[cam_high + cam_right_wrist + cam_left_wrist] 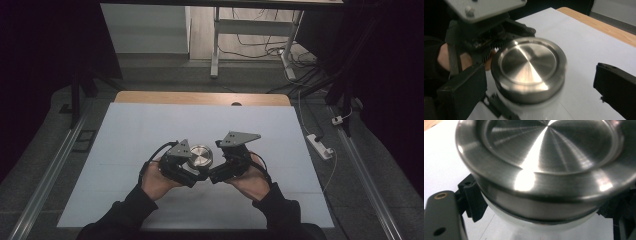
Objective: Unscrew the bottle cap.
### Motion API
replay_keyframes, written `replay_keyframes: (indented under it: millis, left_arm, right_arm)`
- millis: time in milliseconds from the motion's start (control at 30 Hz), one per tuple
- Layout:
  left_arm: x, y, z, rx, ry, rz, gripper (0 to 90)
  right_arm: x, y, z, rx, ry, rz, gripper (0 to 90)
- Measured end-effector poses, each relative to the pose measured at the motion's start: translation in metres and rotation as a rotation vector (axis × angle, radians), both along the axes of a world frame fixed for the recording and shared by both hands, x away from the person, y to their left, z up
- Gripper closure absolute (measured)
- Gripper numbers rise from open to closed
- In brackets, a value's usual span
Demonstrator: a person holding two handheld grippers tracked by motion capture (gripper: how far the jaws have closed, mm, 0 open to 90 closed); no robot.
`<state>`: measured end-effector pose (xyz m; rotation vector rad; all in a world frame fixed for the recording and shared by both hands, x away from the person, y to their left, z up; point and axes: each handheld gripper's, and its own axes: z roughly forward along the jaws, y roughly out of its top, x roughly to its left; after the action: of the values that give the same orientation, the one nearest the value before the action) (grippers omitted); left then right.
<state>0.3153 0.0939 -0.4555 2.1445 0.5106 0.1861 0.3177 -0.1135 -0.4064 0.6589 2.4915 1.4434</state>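
Sitting near the middle of the white sheet covering the wooden table [125, 130], the round brushed-steel lidded jar [200, 156] stands upright, axis vertical, flat lid facing up. Plenty of bare sheet lies all around, with the table's far wooden edge well off. No brand or writing readable on the lid (just shiny turning marks). The left gripper [199, 175] is clamped on the jar's lower body. The right gripper [541, 82] has its jaws spread wide either side of the lid, not touching.
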Motion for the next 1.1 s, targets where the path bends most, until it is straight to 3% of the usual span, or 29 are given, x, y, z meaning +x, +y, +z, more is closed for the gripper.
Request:
replay_keyframes:
  millis: [167,233,433,667,700,733,767,800,833,867,900,933,1033,1100]
  left_arm:
    - [0.000,-0.001,-0.001,0.005,0.004,-0.001,15.5]
    - [0.000,-0.002,-0.001,0.009,0.005,-0.001,15.5]
    - [-0.001,-0.002,-0.001,0.000,0.006,0.002,15.5]
    - [0.000,-0.001,0.000,-0.002,0.015,-0.025,15.5]
    - [0.000,-0.001,0.000,-0.005,0.017,-0.035,15.5]
    - [0.000,0.001,0.001,-0.004,0.015,-0.057,15.5]
    - [0.000,0.001,0.002,-0.009,0.016,-0.079,15.5]
    - [-0.001,0.001,0.002,-0.009,0.016,-0.102,15.5]
    - [-0.002,0.000,0.002,-0.018,0.016,-0.115,15.5]
    - [-0.003,0.000,0.003,-0.019,0.014,-0.138,15.5]
    - [-0.004,-0.001,0.003,-0.018,0.010,-0.158,15.5]
    - [-0.005,-0.001,0.004,-0.017,0.004,-0.176,15.5]
    - [-0.008,-0.005,0.006,-0.014,-0.002,-0.213,15.5]
    - [-0.008,-0.006,0.006,-0.010,-0.004,-0.211,15.5]
  right_arm:
    - [0.002,0.011,-0.001,-0.004,0.002,-0.004,0.0]
    - [0.001,0.015,-0.001,-0.003,-0.007,0.004,8.1]
    - [-0.001,0.018,-0.004,0.003,-0.041,0.026,19.1]
    - [0.001,0.015,-0.004,0.011,-0.046,0.067,19.6]
    - [0.003,0.015,-0.005,0.015,-0.041,0.087,19.7]
    - [0.007,0.011,-0.004,0.027,-0.028,0.149,19.7]
    - [0.007,0.011,-0.004,0.027,-0.028,0.149,19.7]
    - [0.012,0.007,-0.003,0.041,-0.008,0.236,19.6]
    - [0.015,0.004,-0.002,0.043,-0.002,0.283,19.6]
    - [0.015,0.004,-0.002,0.043,-0.002,0.283,19.6]
    - [0.016,0.002,-0.002,0.050,-0.001,0.326,19.6]
    - [0.020,-0.001,-0.002,0.065,-0.006,0.422,19.6]
    - [0.029,-0.007,-0.004,0.101,-0.021,0.566,19.5]
    - [0.032,-0.008,-0.004,0.107,-0.014,0.596,19.3]
